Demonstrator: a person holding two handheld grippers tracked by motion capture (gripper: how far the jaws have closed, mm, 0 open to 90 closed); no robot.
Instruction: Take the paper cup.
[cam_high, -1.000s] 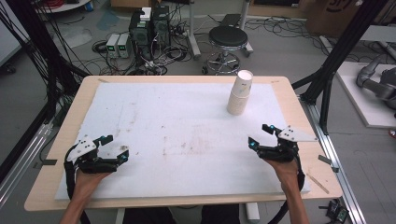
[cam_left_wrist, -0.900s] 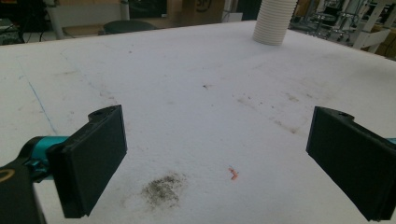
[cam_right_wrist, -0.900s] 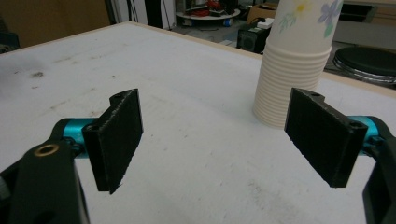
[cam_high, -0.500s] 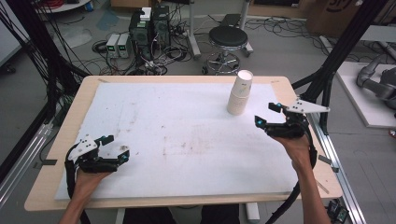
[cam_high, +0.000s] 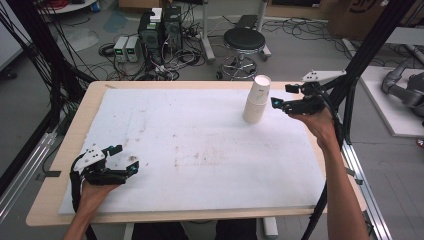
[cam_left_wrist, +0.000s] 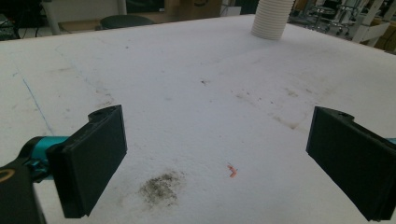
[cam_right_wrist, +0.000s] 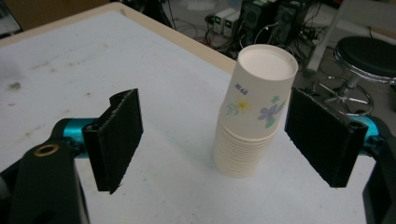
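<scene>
Right gripper (cam_high: 281, 97) at cup stack (cam_high: 256, 99), far right of table (cam_high: 60, 165).
Right gripper wide open, holding nothing, raised just beside the upside-down paper cup stack; in the right gripper view the stack sits between its 2 jaws, untouched. Left gripper (cam_high: 125, 160) wide open, holding nothing, low at the near-left corner, well apart from the stack.
</scene>
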